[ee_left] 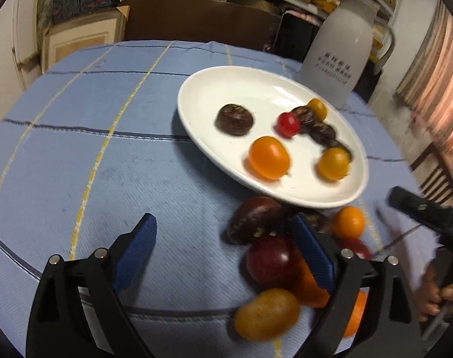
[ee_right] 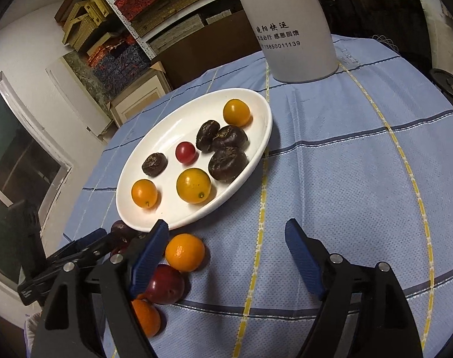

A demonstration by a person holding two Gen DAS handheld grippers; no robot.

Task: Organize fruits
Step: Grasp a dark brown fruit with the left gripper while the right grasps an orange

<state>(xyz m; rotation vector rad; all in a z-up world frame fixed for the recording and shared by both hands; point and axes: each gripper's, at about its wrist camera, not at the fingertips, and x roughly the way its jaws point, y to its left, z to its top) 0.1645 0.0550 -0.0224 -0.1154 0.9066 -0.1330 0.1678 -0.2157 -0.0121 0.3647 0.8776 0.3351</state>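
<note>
Left gripper [ee_left: 223, 238] stood wide open, pointing down at the blue checked tablecloth [ee_left: 92, 155], nothing between the blue pads. Just right of it lay a loose pile of fruit on the cloth: a yellow fruit [ee_left: 266, 313] nearest the camera, a dark red plum [ee_left: 272, 261] behind it against the right finger, an orange fruit partly hidden by that finger, then a dark chestnut-like piece [ee_left: 254, 217] by the plate edge and a small orange [ee_left: 348, 222] to its right. None was gripped.

Right gripper [ee_right: 226, 238] was also wide open and empty, over bare cloth. Its left finger stood in front of the same pile: an orange [ee_right: 184, 252] just beside the pad, a red plum [ee_right: 165, 283] below it, another orange piece [ee_right: 145, 317] nearest. The other gripper's black frame showed at the left edge of this view. A person's hand [ee_left: 438, 295] showed at the right edge of the left view, gripping a handle.

Further back sat the white oval plate [ee_right: 256, 104], touching the pile's far side. It held three orange-yellow fruits, one small red tomato [ee_right: 185, 152] and four dark wrinkled pieces, three clustered and one [ee_right: 154, 164] apart. Beyond the plate stood a white jug [ee_right: 295, 29] with printed text, and shelves with stacked boxes behind the table.
</note>
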